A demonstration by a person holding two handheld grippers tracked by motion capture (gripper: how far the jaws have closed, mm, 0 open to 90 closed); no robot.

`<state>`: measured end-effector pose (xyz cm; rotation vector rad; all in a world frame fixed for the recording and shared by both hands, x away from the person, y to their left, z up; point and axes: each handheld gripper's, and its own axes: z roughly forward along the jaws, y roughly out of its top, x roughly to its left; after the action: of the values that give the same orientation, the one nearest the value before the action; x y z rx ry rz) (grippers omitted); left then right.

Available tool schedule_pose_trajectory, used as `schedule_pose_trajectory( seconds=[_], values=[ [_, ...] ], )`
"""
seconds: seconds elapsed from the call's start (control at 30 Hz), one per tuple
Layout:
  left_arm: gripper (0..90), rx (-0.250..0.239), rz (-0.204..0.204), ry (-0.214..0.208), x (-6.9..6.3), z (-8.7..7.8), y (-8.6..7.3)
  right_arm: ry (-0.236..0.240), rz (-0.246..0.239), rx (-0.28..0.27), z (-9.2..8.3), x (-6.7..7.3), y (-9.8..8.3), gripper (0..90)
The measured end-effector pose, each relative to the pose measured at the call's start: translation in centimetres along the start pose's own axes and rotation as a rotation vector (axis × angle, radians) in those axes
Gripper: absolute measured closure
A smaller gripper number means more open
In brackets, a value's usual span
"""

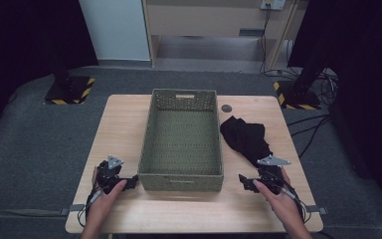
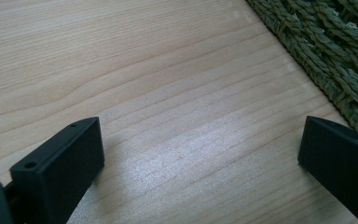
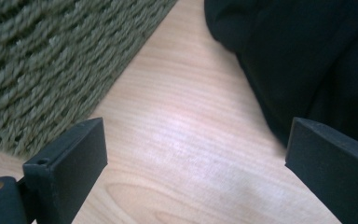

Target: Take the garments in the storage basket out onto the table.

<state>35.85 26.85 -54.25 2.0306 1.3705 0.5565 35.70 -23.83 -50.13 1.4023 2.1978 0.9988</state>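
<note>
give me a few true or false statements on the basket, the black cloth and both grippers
1. The woven basket is empty. True.
2. The black cloth lies inside the basket. False: it lies on the table, at the basket's right.
3. The right gripper is open, nothing between its fingers. True.
4. The left gripper is shut on the basket's rim. False: it is open over bare wood.
5. The cloth is white. False: black.

A wooden table (image 1: 124,124) stands on grey carpet (image 1: 35,129), black curtains (image 1: 25,35) behind.
</note>
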Motion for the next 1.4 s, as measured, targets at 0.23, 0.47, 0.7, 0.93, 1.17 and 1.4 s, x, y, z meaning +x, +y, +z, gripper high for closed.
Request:
schedule_pose_trajectory(
  seconds=[0.23,0.47,0.7,0.93,1.17,1.4],
  values=[
    [0.0,0.0,0.0,0.0,0.0,0.0,0.0,0.013,0.002,0.017,0.4,0.4,-1.1,5.7],
    [0.0,0.0,0.0,0.0,0.0,0.0,0.0,0.025,0.005,0.031,0.8,0.8,-1.9,5.7],
    [0.0,0.0,0.0,0.0,0.0,0.0,0.0,0.037,-0.004,0.04,1.2,1.4,-2.3,5.5],
    [0.0,0.0,0.0,0.0,0.0,0.0,0.0,0.029,-0.022,0.041,1.6,1.9,-2.6,4.4],
    [0.0,0.0,0.0,0.0,0.0,0.0,0.0,0.027,-0.04,0.052,2.1,2.4,-3.0,3.8],
    [0.0,0.0,0.0,0.0,0.0,0.0,0.0,0.005,-0.069,0.046,2.7,2.5,-3.4,1.7]
  ],
)
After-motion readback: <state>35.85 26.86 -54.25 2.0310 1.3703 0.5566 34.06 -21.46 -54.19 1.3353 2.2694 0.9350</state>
